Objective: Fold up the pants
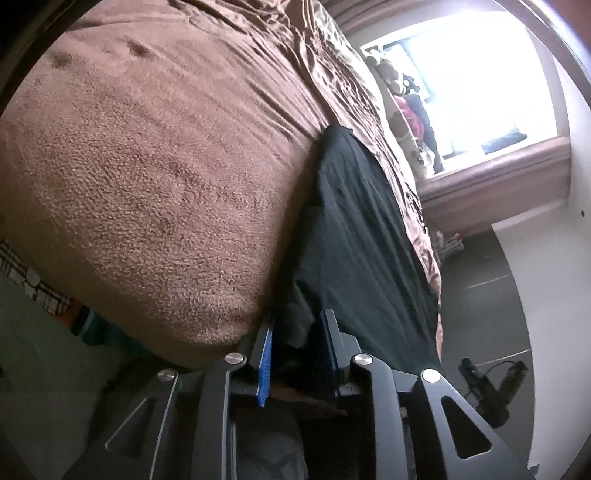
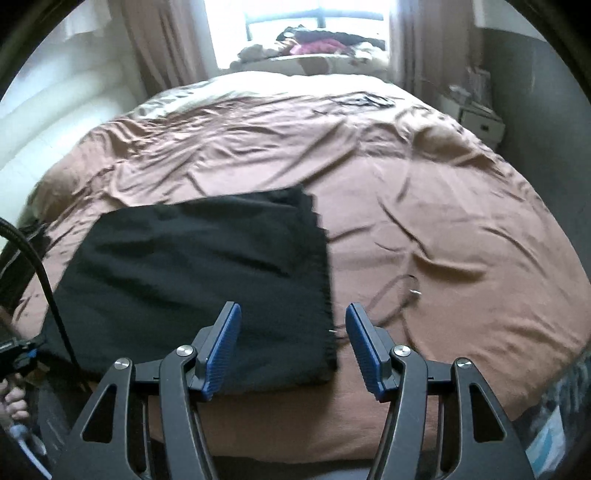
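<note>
Right wrist view shows us the pants lying as one dark, roughly square folded slab on the near left part of the bed, its right edge running between the two blue pads of our right gripper, whose jaws stand well apart over the cloth with nothing between them that they press. In the left wrist view our left gripper sits at the near edge of the same pants, and a bunch of black fabric lies between its narrow jaws; whether the pads truly clamp it we cannot tell, since the gap looks loose. We judge that the chief risk is there: a slack hold could let the hem slip out as we lift, and the layers would slide apart and spoil the fold. A thin cord lies on the sheet just right of the pants, and our right jaws could snag it if they close low. The wrinkled sheet itself could be pinched up with the cloth. We count one pair of pants, one bed, two grippers, one cord and one window far behind.
</note>
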